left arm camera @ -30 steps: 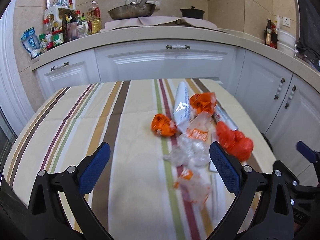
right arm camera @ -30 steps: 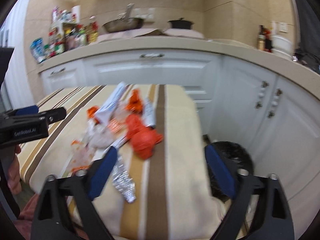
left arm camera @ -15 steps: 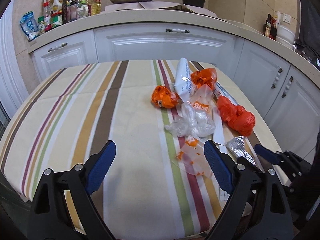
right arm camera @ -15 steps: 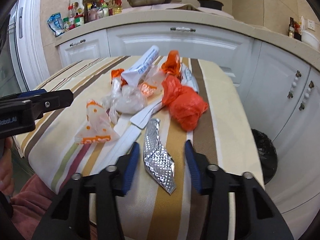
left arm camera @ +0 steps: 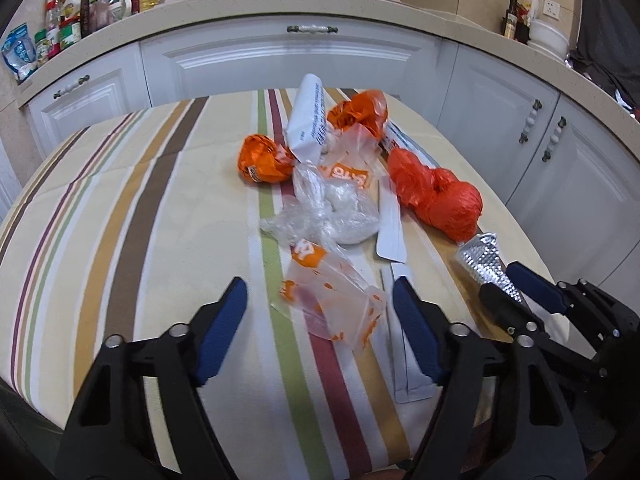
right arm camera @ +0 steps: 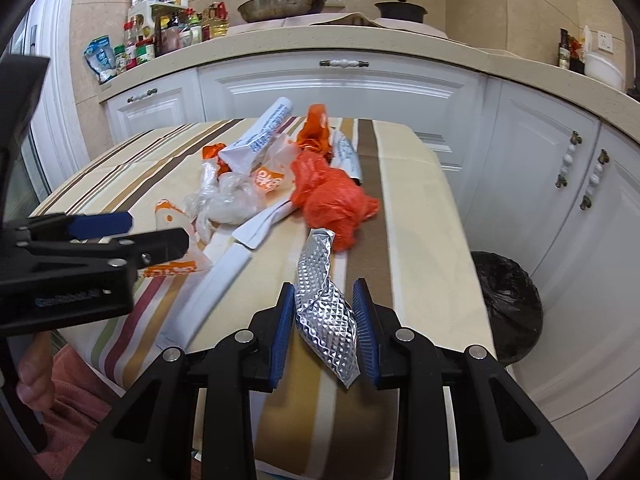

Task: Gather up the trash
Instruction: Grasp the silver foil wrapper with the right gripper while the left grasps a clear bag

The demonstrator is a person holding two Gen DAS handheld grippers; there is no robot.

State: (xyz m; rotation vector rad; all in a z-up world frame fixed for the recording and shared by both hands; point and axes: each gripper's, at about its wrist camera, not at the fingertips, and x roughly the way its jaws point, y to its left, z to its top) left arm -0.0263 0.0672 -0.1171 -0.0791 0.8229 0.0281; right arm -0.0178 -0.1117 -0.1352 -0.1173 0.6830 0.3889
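Trash lies in a pile on the striped table. My right gripper has its jaws around a crinkled silver foil wrapper near the table's front edge, closing in on both sides of it; the wrapper also shows in the left wrist view. My left gripper is open, straddling a clear bag with orange print. Beyond lie a clear plastic wad, a red plastic bag, orange wrappers and a white tube pack.
A black-lined trash bin stands on the floor right of the table. White paper strips lie between the grippers. White cabinets and a counter with bottles and a pan are behind.
Both grippers moved forward and down toward the table. My right gripper's jaws narrowed around the foil wrapper. My left gripper now straddles the orange-print bag.
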